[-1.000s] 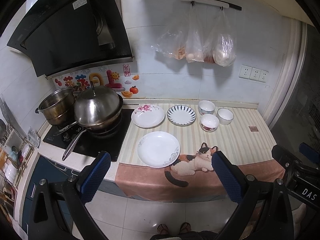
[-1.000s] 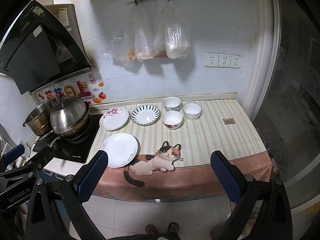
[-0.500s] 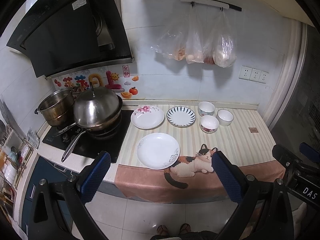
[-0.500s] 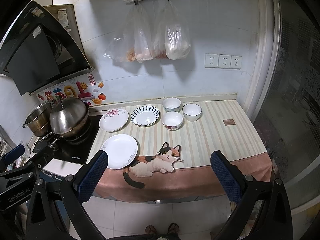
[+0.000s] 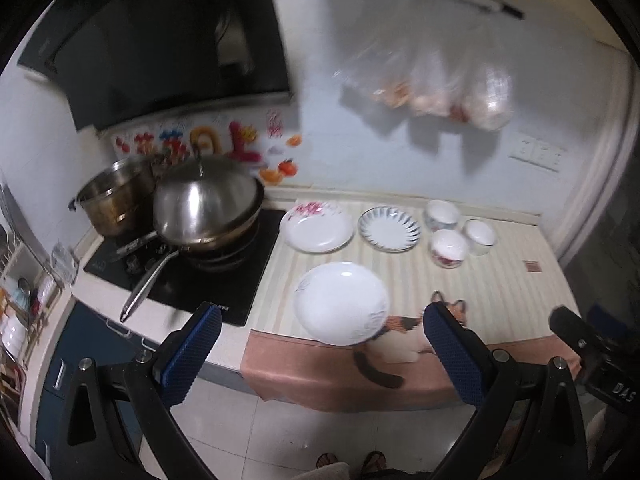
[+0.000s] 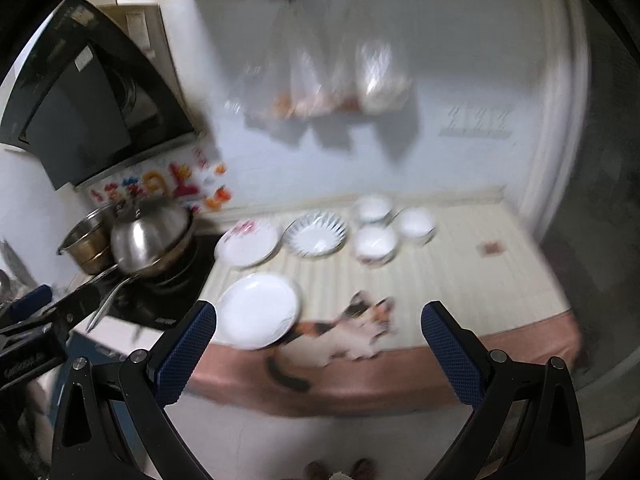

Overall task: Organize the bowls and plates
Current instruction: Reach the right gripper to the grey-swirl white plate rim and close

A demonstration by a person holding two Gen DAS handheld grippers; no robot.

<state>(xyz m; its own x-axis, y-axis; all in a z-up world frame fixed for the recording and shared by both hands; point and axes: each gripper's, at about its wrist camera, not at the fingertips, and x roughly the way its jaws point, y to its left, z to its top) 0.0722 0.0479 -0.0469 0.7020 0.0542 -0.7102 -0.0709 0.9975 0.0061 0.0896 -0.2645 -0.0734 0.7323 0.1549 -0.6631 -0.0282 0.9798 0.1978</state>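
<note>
Three plates lie on the striped counter mat: a plain white plate (image 5: 341, 303) near the front edge, a pink-flowered plate (image 5: 317, 229) behind it, and a blue-striped plate (image 5: 389, 229) to its right. Three small bowls (image 5: 449, 247) cluster further right. In the right wrist view the white plate (image 6: 258, 310), flowered plate (image 6: 248, 242), striped plate (image 6: 316, 234) and bowls (image 6: 376, 242) show blurred. My left gripper (image 5: 322, 350) and right gripper (image 6: 318, 346) are both open and empty, held in front of the counter, short of the white plate.
A lidded wok (image 5: 208, 206) and a steel pot (image 5: 114, 196) stand on the black hob (image 5: 180, 276) at the left under a range hood. Plastic bags (image 5: 432, 92) hang on the wall. A cat picture (image 5: 400, 340) decorates the mat's front. Floor tiles lie below.
Both grippers have moved in toward the counter, so the plates and bowls look larger; both views are motion-blurred. Both jaws stay open. Nothing on the counter has moved.
</note>
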